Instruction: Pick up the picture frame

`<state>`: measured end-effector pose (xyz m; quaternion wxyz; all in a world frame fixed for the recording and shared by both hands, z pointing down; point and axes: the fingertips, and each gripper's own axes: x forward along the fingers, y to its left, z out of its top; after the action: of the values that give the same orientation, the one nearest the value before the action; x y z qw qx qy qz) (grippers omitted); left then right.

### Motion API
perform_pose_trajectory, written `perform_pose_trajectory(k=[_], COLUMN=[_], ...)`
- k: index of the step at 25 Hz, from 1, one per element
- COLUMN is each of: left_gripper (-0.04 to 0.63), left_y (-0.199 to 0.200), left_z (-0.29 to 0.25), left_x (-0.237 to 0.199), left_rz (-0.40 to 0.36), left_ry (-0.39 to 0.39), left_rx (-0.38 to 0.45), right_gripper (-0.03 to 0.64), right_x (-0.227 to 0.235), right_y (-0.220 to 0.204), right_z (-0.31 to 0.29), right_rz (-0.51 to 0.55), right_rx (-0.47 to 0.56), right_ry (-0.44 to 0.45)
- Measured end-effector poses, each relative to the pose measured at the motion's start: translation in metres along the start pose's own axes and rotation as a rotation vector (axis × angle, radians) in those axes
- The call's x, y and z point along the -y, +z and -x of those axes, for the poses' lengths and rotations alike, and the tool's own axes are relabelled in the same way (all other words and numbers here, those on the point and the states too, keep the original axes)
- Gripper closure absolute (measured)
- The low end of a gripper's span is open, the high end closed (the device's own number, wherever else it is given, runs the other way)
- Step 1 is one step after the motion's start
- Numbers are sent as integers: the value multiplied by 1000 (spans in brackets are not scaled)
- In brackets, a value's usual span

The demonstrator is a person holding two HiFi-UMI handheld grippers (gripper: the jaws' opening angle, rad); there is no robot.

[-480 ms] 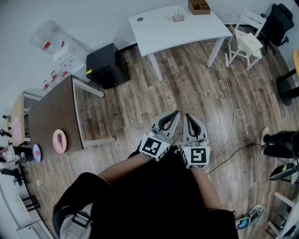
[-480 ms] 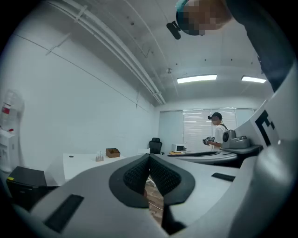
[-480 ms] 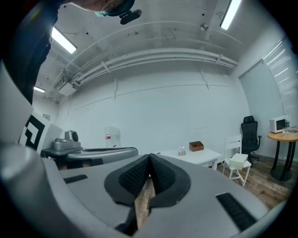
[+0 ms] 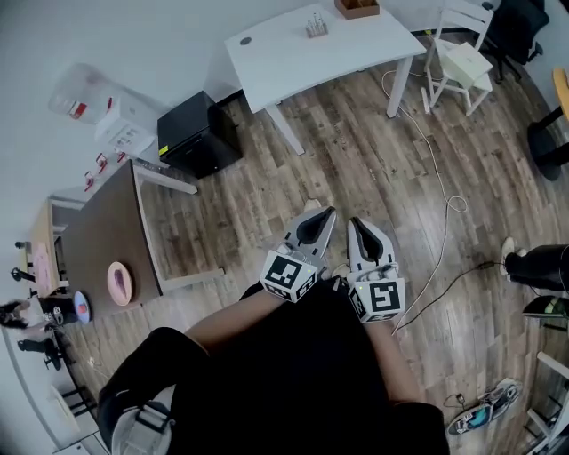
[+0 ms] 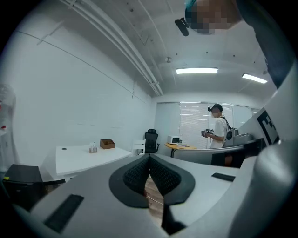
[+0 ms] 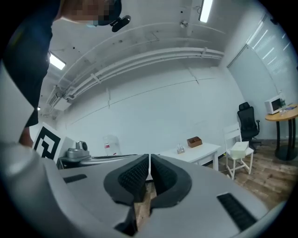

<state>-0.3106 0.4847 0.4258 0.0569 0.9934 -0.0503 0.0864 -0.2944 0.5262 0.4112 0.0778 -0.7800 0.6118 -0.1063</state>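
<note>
I cannot make out a picture frame in any view. Both grippers are held out level over the wooden floor, side by side in front of the person's body. My left gripper (image 4: 327, 211) (image 5: 149, 158) is shut, its ribbed pads meeting with nothing between them. My right gripper (image 4: 354, 221) (image 6: 149, 158) is shut too and holds nothing. A white table (image 4: 293, 44) (image 5: 84, 157) (image 6: 195, 151) stands ahead of them, with a small brown wooden box (image 4: 356, 7) (image 5: 107, 144) (image 6: 194, 141) and a small rack (image 4: 315, 27) on it.
A dark brown table (image 4: 107, 231) with a pink dish (image 4: 119, 283) stands at the left, and a black cabinet (image 4: 196, 133) by the wall. A white chair (image 4: 462, 62) is beside the white table. A cable (image 4: 440, 187) trails over the floor. Another person (image 5: 218, 128) stands far off.
The head view has shifted a little: the white table and chair now sit higher and further left. Both grippers keep their place, still shut.
</note>
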Motion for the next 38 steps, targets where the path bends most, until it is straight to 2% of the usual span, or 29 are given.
perform_pose_trajectory(k=[3, 9, 16, 20, 24, 27, 29, 34, 38], left_gripper=[595, 595, 595, 595, 595, 595, 595, 595, 595], left_y=[3, -3, 11, 14, 32, 47, 56, 65, 70], left_z=[-13, -51, -114, -146, -186, -212, -228, -257, -267], left_x=[3, 1, -32, -87, -147, -187, -220, -303, -346], left_rz=[-13, 12, 69, 95, 125, 137, 143, 171, 174], left_ry=[-31, -104, -175, -143, -121, -113, -97, -25, -5], left_rx=[26, 47, 83, 78, 86, 101, 110, 112, 109], right_gripper=[581, 581, 581, 581, 581, 581, 581, 581, 581], right_x=[14, 38, 76, 98, 110, 120, 130, 163, 177], right_y=[1, 2, 21, 22, 32, 45, 53, 53, 58], right_z=[0, -20, -87, -145, -217, -270, -302, -366, -399], right_rz=[29, 78, 128, 137, 179, 192, 188, 230, 185], right_rx=[0, -15, -24, -56, -96, -95, -95, -170, -142], right_ry=[-36, -38, -14, -28, 23, 27, 8, -59, -92])
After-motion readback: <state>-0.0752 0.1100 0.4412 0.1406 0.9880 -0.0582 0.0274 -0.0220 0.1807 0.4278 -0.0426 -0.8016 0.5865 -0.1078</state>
